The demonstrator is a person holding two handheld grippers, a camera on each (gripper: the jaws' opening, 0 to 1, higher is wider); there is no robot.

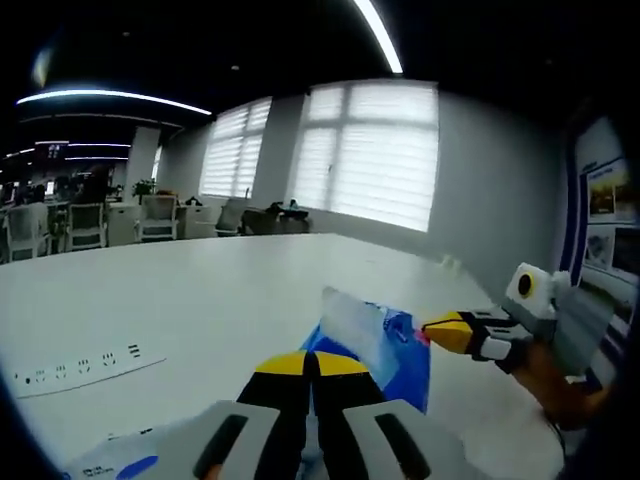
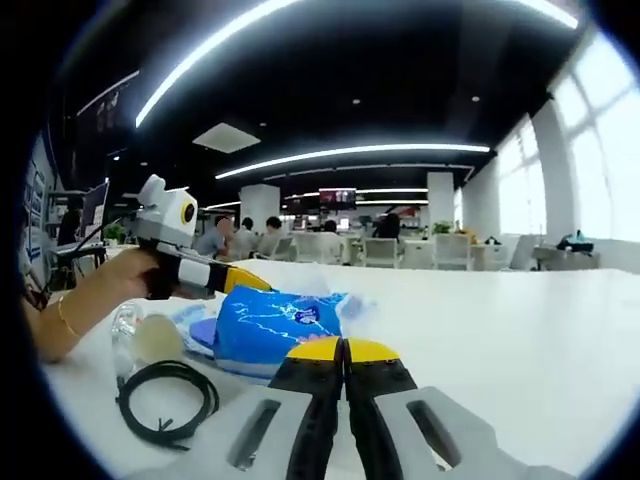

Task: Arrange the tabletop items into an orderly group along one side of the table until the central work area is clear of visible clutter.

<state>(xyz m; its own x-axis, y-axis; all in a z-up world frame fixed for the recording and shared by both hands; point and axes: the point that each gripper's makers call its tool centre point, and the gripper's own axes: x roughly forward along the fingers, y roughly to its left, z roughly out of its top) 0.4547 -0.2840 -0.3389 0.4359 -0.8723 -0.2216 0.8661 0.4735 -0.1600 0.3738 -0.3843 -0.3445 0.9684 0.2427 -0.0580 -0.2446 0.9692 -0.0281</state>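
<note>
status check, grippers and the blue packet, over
Left gripper and right gripper both shut, empty. Blue packet on white table. Black cable coiled beside it.

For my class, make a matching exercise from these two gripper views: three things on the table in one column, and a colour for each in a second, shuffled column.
Things:
1. blue packet
2. coiled cable
3. power strip

Colours:
A. white
B. blue, with a pale lightning-like pattern
C. black

Pairs: 1-B, 2-C, 3-A
</note>
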